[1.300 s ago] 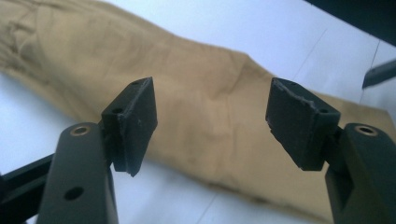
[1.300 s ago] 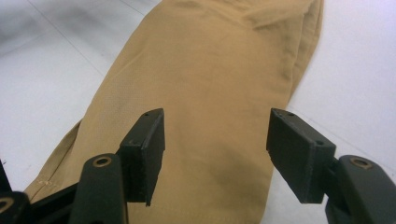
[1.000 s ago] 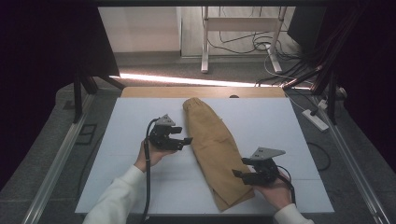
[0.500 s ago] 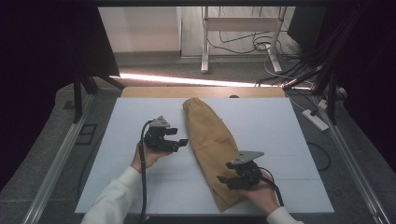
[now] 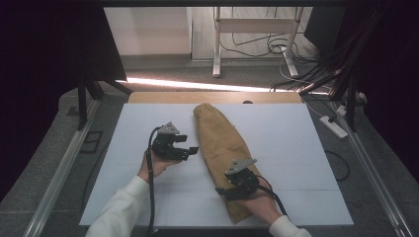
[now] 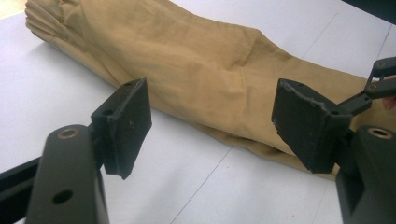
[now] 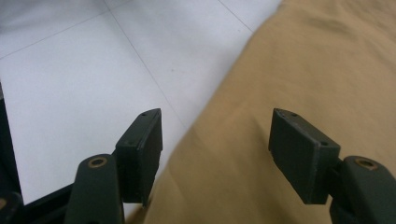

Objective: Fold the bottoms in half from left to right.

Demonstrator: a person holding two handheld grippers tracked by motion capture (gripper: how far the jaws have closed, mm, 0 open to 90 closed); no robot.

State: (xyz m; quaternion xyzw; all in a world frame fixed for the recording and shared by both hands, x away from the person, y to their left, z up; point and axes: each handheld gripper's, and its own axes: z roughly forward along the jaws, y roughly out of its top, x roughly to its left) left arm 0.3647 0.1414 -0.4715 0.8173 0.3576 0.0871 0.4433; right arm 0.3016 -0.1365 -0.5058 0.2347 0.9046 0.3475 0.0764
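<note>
A long tan cloth (image 5: pixel 220 143), folded or rolled into a strip, lies lengthwise on the white tabletop (image 5: pixel 296 148), its gathered end toward the back. My left gripper (image 5: pixel 191 149) hovers just left of the cloth's middle, open, pointing at it. In the left gripper view its jaws (image 6: pixel 212 93) frame the cloth (image 6: pixel 201 70) without touching it. My right gripper (image 5: pixel 221 190) is over the cloth's near end, at its left edge. Its jaws (image 7: pixel 217 116) have just been opening and stand wide above the cloth (image 7: pixel 303 60), with nothing pinched between them.
A wooden strip (image 5: pixel 148 97) borders the table's back edge. Metal rails run along both sides. A power strip (image 5: pixel 335 127) and cables lie on the floor at the right. White tabletop lies bare on either side of the cloth.
My right gripper has moved left from the cloth's right side to sit over its near end. The left gripper has stayed where it was.
</note>
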